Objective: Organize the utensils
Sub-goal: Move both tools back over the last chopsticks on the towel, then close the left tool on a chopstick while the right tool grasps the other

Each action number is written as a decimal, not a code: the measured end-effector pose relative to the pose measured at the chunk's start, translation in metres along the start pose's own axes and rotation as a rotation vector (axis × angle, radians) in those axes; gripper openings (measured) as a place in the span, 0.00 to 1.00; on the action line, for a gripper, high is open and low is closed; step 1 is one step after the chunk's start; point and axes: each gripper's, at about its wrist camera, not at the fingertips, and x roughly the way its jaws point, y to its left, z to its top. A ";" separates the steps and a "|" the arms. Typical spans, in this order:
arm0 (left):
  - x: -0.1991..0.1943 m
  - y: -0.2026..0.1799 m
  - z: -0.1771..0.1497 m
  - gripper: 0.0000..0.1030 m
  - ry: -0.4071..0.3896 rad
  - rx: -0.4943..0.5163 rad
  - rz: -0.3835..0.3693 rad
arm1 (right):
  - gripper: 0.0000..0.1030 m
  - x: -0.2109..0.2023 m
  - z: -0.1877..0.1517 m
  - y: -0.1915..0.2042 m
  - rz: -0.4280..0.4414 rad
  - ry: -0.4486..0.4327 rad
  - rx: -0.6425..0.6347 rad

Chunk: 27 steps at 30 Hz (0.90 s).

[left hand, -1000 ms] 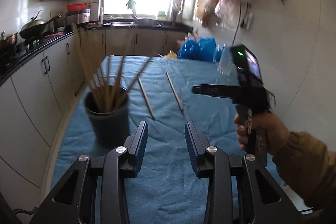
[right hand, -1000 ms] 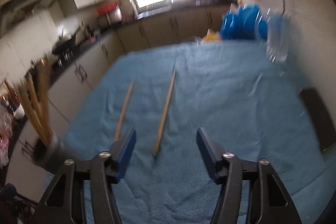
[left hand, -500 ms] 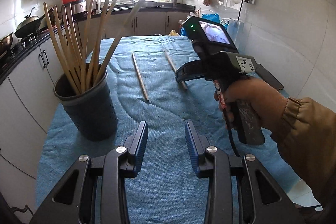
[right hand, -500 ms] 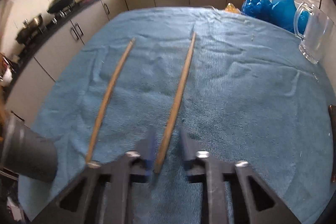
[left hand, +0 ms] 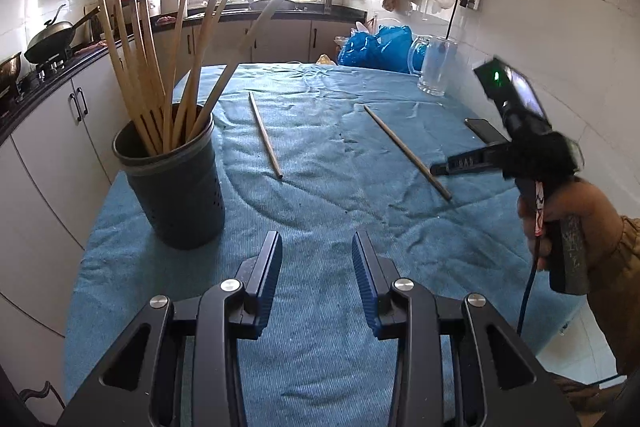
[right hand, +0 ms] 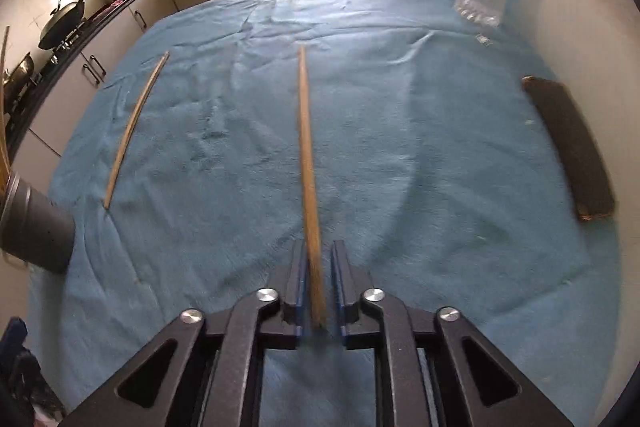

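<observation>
Two long wooden chopsticks lie on the blue cloth. The right chopstick (right hand: 306, 155) runs between the jaws of my right gripper (right hand: 317, 259), which stand narrowly apart on either side of its near end without clearly pressing it. It also shows in the left wrist view (left hand: 406, 151), with my right gripper (left hand: 440, 169) low at its near end. The left chopstick (right hand: 134, 125) lies apart (left hand: 266, 137). A dark holder (left hand: 172, 183) with several chopsticks stands at the left. My left gripper (left hand: 316, 263) is open and empty above the cloth.
A glass mug (left hand: 434, 67) and blue plastic bags (left hand: 376, 47) sit at the far right of the table. A dark phone (right hand: 568, 147) lies by the right wall. Kitchen cabinets and a stove with a wok (left hand: 52, 39) run along the left.
My right gripper has moved right and lowered over the right chopstick's near end, its jaws narrowed around it. My left gripper has pulled back slightly and stays open.
</observation>
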 end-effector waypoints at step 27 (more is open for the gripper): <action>-0.011 0.017 -0.002 0.34 0.003 -0.053 0.005 | 0.06 0.039 0.025 0.116 0.204 -0.015 -0.121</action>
